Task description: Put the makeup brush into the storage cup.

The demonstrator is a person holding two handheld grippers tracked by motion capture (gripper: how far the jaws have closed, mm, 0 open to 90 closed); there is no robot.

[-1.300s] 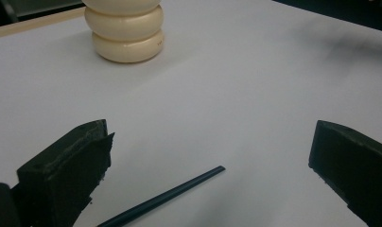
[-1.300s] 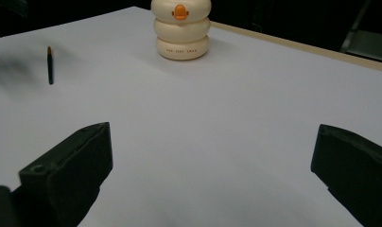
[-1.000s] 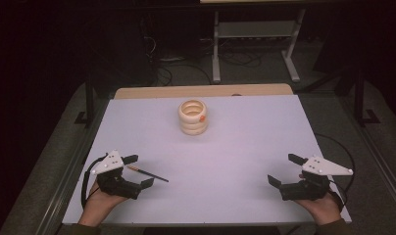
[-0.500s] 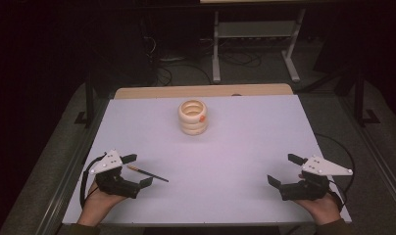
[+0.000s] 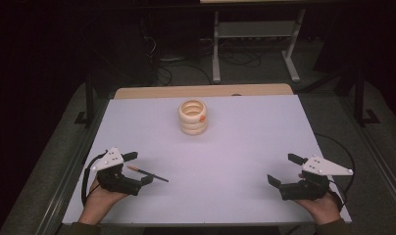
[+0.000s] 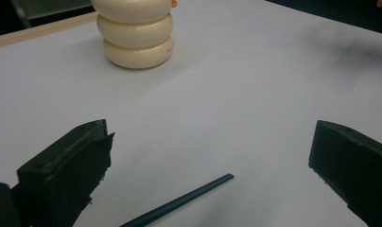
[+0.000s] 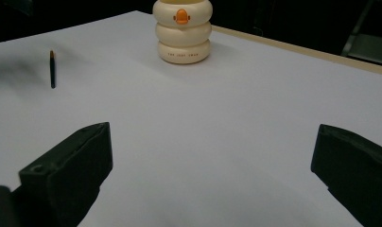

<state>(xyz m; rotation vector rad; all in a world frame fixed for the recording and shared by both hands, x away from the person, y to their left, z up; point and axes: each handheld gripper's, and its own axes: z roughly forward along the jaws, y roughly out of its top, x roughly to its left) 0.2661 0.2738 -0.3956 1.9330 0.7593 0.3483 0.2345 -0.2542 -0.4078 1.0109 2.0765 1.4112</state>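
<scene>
A cream ribbed holder (image 5: 192, 117) with an orange mark stands upright at the table's far middle; it also appears as the holder (image 6: 134, 33) and holder (image 7: 182, 30) in the gripper views. A thin dark pencil (image 5: 148, 174) lies flat on the white table. My left gripper (image 5: 137, 168) rests at the near left, open, its jaws straddling the pencil (image 6: 179, 201) without touching it. My right gripper (image 5: 283, 169) sits at the near right, open and empty, with the pencil (image 7: 52, 69) far off to its left.
The white table top (image 5: 245, 142) has a wooden strip (image 5: 201, 91) along its far edge. A metal stand (image 5: 255, 39) and cables lie on the dark floor behind. A cable (image 5: 340, 147) loops off the right gripper.
</scene>
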